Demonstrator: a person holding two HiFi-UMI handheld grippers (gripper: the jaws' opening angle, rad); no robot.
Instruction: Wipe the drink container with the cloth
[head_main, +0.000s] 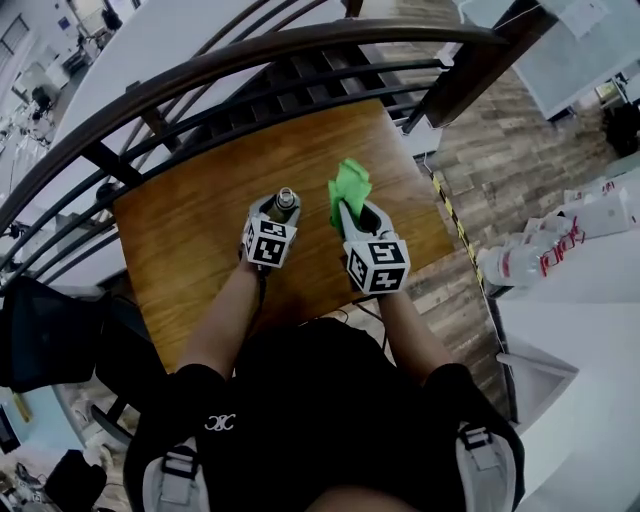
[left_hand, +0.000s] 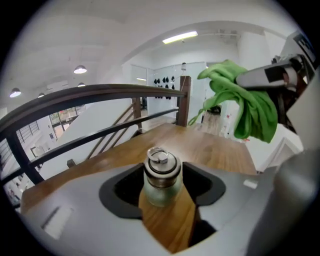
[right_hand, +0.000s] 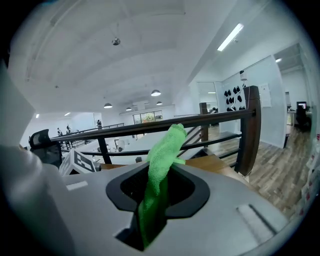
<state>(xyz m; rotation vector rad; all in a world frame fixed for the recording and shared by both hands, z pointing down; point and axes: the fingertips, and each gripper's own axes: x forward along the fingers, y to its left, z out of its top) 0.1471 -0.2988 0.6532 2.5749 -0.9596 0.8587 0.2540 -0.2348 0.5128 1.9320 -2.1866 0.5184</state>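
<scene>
A small glass bottle with a metal cap stands upright between the jaws of my left gripper, which is shut on it over the wooden table. In the head view the bottle shows just ahead of the left gripper. My right gripper is shut on a green cloth that sticks up out of its jaws. That cloth hangs right of the bottle, a short gap apart, held by the right gripper. From the left gripper view the cloth hangs at the upper right.
A dark curved railing runs along the table's far and left sides. A black chair stands at the left. White tables with plastic bottles stand to the right, across a strip of wood-plank floor.
</scene>
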